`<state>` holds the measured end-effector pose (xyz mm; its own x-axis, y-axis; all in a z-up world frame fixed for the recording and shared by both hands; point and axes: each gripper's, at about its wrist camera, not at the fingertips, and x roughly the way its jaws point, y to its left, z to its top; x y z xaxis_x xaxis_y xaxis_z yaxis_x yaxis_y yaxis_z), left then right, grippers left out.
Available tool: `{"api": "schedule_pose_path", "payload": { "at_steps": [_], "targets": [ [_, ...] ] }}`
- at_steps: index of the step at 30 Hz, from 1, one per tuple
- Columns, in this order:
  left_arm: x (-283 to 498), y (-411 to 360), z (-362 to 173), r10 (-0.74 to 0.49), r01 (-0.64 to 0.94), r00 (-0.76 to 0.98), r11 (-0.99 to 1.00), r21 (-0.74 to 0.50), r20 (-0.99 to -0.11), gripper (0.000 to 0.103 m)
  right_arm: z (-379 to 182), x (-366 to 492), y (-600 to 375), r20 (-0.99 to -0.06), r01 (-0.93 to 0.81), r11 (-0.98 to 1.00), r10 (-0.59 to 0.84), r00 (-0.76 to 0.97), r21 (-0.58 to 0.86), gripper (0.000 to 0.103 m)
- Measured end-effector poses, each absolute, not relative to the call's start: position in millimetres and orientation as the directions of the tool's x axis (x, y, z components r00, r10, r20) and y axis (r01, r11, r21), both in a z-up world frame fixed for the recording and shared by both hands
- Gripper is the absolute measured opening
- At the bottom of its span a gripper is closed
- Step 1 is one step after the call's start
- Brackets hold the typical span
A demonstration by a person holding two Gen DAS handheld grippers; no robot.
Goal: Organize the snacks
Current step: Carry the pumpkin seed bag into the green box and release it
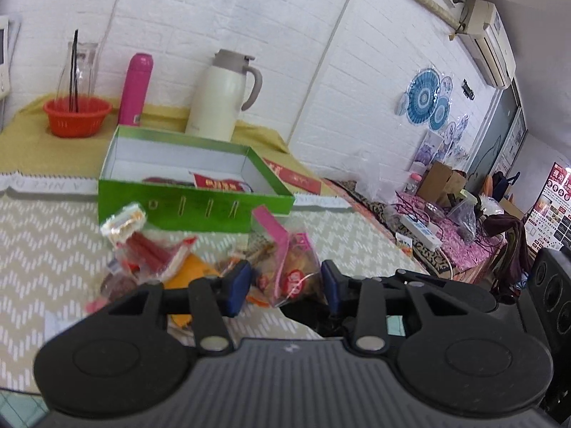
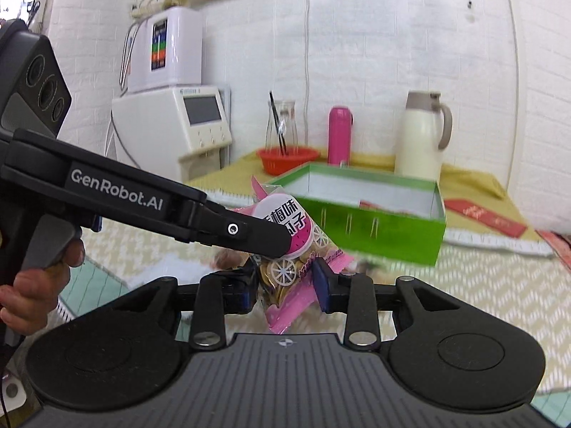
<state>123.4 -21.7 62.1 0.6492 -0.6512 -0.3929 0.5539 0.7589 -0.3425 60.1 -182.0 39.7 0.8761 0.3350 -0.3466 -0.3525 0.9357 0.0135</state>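
My right gripper is shut on a pink snack bag and holds it up in front of the green box. The bag's white label faces me. My left gripper is open above a pile of snack packets on the chevron cloth; a pink-edged clear snack bag lies between and beyond its fingers. In the right wrist view the left gripper's arm crosses in front of the held bag. The green box is open, with a red packet inside.
Behind the box stand a white thermos jug, a pink bottle and an orange basket with a glass carafe. A red flat box lies right of the green box. A white appliance stands at the table's far left.
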Motion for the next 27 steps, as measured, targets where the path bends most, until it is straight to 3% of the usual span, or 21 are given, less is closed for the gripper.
{"api": "schedule_pose_path", "payload": {
  "at_steps": [11,27],
  "targets": [
    [197,-19,96,-0.591,0.519,0.724,0.806,-0.283,-0.355,0.039,63,139,-184,-0.268,-0.379,0.922,0.386,0.883,0.08,0.058],
    [322,-13,68,-0.551,0.448,0.703,0.834,-0.321,-0.45,0.039,34,256,-181,-0.348,-0.391,0.902,0.432,0.832,0.183,0.058]
  ]
}}
